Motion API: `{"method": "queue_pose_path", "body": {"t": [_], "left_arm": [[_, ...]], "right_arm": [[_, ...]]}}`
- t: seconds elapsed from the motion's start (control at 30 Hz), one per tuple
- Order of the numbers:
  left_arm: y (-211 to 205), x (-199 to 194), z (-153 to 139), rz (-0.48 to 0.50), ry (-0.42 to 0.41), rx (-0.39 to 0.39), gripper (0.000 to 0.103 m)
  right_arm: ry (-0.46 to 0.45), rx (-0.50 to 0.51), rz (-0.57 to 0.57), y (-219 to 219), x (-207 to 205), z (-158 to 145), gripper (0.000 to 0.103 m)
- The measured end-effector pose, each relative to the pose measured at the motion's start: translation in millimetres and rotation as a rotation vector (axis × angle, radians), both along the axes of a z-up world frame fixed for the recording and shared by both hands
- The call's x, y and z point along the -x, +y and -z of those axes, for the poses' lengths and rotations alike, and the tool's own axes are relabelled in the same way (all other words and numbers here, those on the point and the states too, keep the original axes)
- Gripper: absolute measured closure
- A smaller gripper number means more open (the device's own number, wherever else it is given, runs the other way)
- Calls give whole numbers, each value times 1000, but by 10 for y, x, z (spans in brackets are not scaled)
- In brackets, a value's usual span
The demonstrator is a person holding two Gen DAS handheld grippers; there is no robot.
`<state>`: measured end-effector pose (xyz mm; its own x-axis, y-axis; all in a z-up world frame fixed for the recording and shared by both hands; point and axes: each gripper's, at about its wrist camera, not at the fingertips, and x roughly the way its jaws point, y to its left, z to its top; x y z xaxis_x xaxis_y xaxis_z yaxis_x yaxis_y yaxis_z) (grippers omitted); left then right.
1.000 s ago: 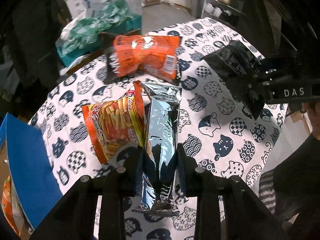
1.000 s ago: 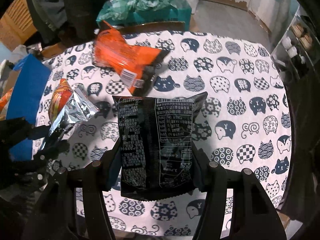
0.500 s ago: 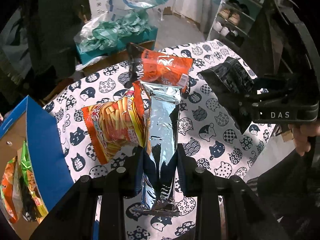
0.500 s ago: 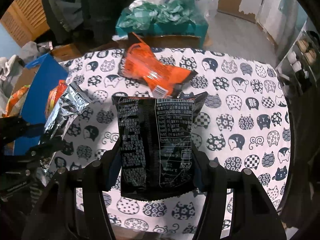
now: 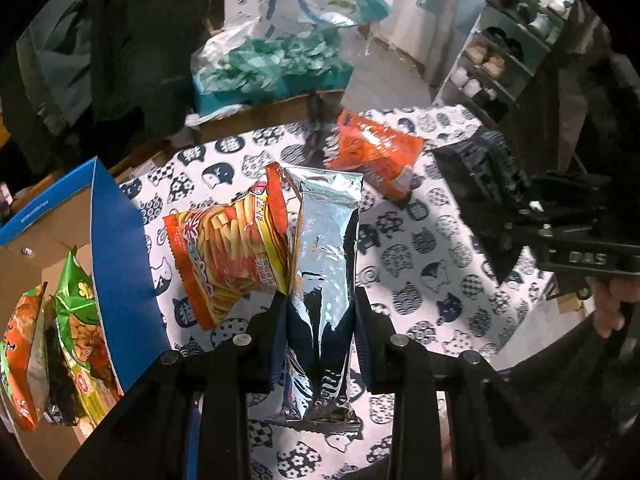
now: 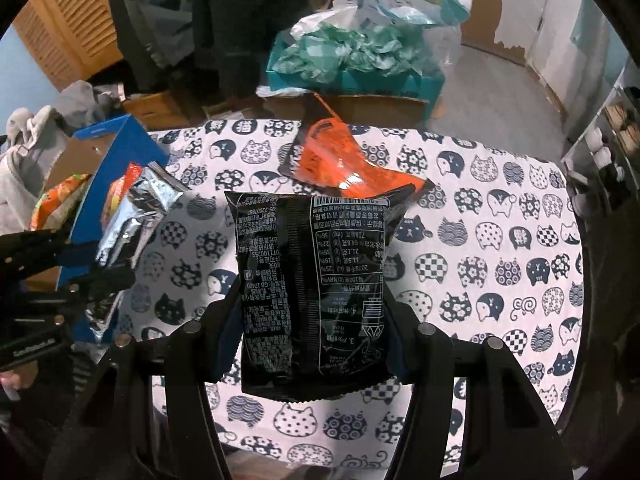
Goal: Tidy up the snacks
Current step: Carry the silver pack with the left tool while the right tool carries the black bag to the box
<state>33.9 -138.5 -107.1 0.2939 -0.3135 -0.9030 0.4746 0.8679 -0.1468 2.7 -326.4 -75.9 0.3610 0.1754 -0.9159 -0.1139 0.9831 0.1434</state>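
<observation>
Both packets are now off the desk (image 6: pixel 500 208) and higher above the cat-print cloth than a second ago, and both views have swung toward the blue-flapped cardboard box (image 5: pixel 116 240) at the left edge. A second ago the left wrist view showed only a blue flap; now the box's open inside is visible, with green and orange snack bags (image 5: pixel 76 332) standing in it.

The left gripper (image 5: pixel 320 312) is pinched narrow on the fries packet (image 5: pixel 228 252), squeezing its silver back side (image 5: pixel 326 240) between the pads so the bag folds in half lengthwise. The right gripper (image 6: pixel 310 320) is clamped at a middling width on the black packet (image 6: pixel 312 280), which hangs flat with its printed back toward the camera. Neither grip has altered over the last second.

One orange packet (image 6: pixel 340 168) lies alone on the far side of the desk, untouched.

By my reading, the lift is done and the carry to the box is under way, with the fries packet nearest the opening and likely to go in first. The black packet is farther right and should follow. The orange packet remains to be collected afterwards.
</observation>
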Motion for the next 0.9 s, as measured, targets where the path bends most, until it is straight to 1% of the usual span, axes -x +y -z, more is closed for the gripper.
{"method": "queue_pose_path", "body": {"t": [0.1, 0.2, 0.3, 0.4, 0.5, 0.63, 0.9], "left_arm": [[-20, -34, 153, -3, 18, -20, 73], [-57, -60, 295, -6, 18, -61, 73], [-36, -79, 311, -20, 24, -60, 73], [7, -64, 202, -30, 1, -55, 73], [87, -35, 26, -45, -37, -48, 73], [239, 8, -210, -73, -70, -18, 73], [572, 84, -522, -126, -124, -8, 73]], "right_arm": [[6, 0, -10, 44, -14, 38, 45], [18, 4, -10, 43, -29, 86, 45], [24, 2, -6, 40, -31, 99, 45], [21, 0, -8, 58, -44, 82, 45], [12, -4, -11, 100, -74, 35, 45], [-10, -12, -20, 194, -132, -67, 45], [-63, -22, -85, 640, -230, -358, 45]]}}
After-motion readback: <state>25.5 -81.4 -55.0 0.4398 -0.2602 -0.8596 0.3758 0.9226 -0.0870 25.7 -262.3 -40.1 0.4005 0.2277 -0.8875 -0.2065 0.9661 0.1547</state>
